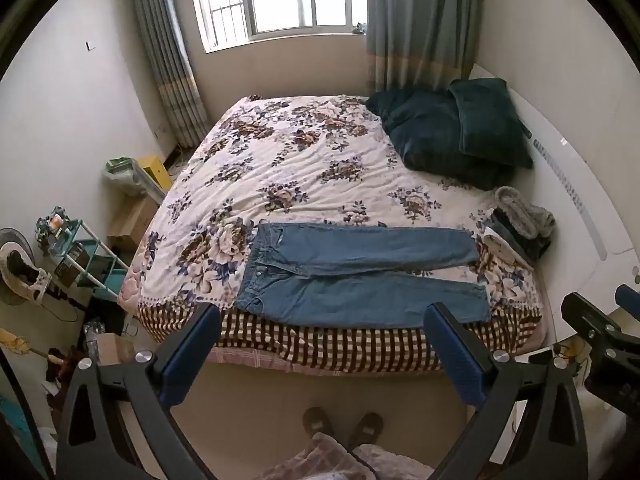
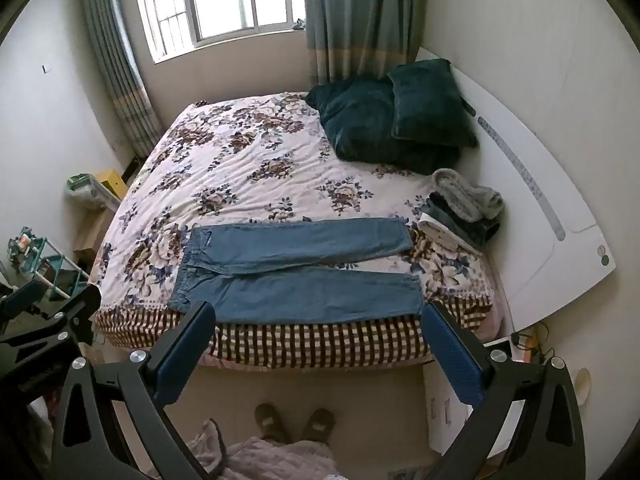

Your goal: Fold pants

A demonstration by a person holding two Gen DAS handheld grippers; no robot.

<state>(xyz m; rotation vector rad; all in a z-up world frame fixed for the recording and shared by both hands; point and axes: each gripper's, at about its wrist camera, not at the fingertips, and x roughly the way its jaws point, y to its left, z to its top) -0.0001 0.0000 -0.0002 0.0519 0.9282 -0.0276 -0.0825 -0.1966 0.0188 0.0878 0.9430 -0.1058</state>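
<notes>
Blue jeans (image 1: 360, 276) lie flat along the near edge of a bed with a floral cover (image 1: 288, 160), waistband to the left, both legs stretched to the right. They show the same way in the right wrist view (image 2: 296, 268). My left gripper (image 1: 324, 320) is open and empty, held in the air in front of the bed, short of the jeans. My right gripper (image 2: 320, 320) is open and empty too, also short of the jeans. The right gripper shows at the right edge of the left wrist view (image 1: 600, 336).
Dark green pillows (image 1: 452, 128) sit at the far right of the bed. A stack of folded clothes (image 1: 520, 228) lies right of the jeans' cuffs. A white headboard (image 1: 580, 200) runs along the right. A teal rack (image 1: 80, 256) and clutter stand left. My slippered feet (image 1: 340, 424) are on the floor.
</notes>
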